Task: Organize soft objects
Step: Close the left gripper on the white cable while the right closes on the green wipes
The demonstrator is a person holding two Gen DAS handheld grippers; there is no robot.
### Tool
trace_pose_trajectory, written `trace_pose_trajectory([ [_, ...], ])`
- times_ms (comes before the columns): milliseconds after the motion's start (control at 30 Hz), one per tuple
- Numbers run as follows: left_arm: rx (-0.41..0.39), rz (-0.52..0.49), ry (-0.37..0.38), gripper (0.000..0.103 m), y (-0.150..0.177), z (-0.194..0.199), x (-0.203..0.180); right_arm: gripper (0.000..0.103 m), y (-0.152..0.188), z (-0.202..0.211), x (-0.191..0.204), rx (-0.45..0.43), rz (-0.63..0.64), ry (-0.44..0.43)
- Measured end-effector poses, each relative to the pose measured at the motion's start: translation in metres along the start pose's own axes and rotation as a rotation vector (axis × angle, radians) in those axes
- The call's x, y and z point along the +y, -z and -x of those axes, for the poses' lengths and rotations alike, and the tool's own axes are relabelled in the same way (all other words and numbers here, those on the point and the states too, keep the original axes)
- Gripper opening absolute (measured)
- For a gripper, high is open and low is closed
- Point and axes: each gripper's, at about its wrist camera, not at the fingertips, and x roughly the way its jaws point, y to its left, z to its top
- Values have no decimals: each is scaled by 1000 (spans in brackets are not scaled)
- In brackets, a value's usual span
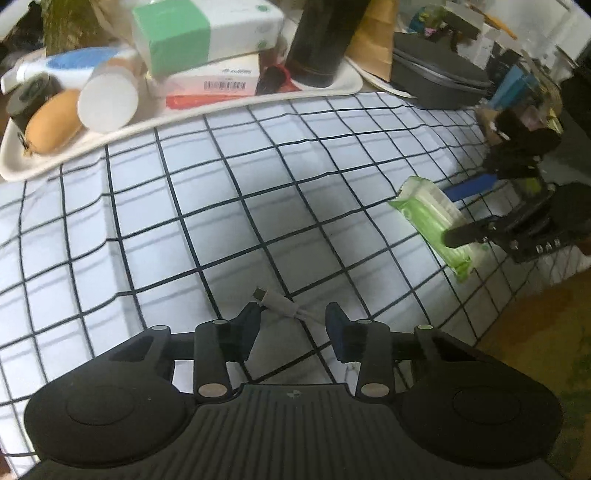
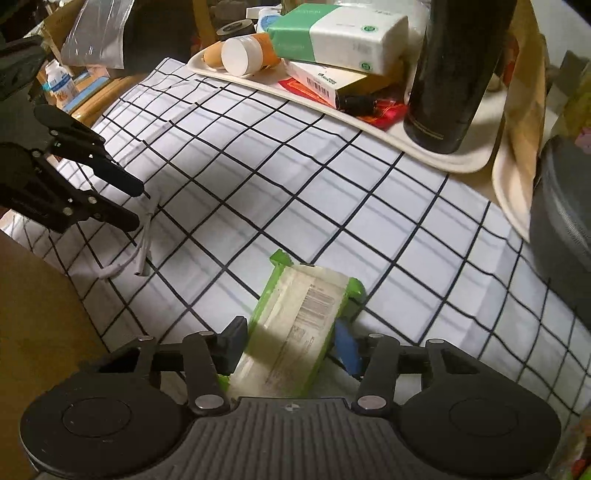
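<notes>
A green pack of wet wipes (image 2: 291, 325) lies on the checked tablecloth. My right gripper (image 2: 291, 341) straddles its near end with a finger on each side, the jaws close against its sides; it also shows in the left wrist view (image 1: 458, 214) over the pack (image 1: 428, 218). My left gripper (image 1: 293, 325) is open and empty, low over a white cable with a USB plug (image 1: 280, 304); it also shows in the right wrist view (image 2: 133, 203) next to the cable (image 2: 142, 240).
A white tray (image 1: 221, 107) at the back holds a green-and-white tissue pack (image 1: 207, 33), a boxed item (image 1: 214, 81), a black flask (image 1: 325, 40), tubes and a bun-shaped object (image 1: 51, 122). A grey zip case (image 1: 436, 77) lies back right. The table edge (image 1: 517, 314) is near right.
</notes>
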Motion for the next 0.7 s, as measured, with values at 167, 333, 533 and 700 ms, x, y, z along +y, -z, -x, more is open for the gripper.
trace_pose_trajectory([
  [167,-27,-79,-62,24,-2,-4,-9,51,2,3,6,-9,47,54],
  [333,-86,-209,-158,6,1,-5,-18,46,5,7,7,-11,63,85],
  [533,-106,-180,-227,7,-6,2,-6,43,6,9,5,-7,73,135],
  [700,-53,-109,-207,27,-10,-3,2,43,7,10,3,-3,55,141],
])
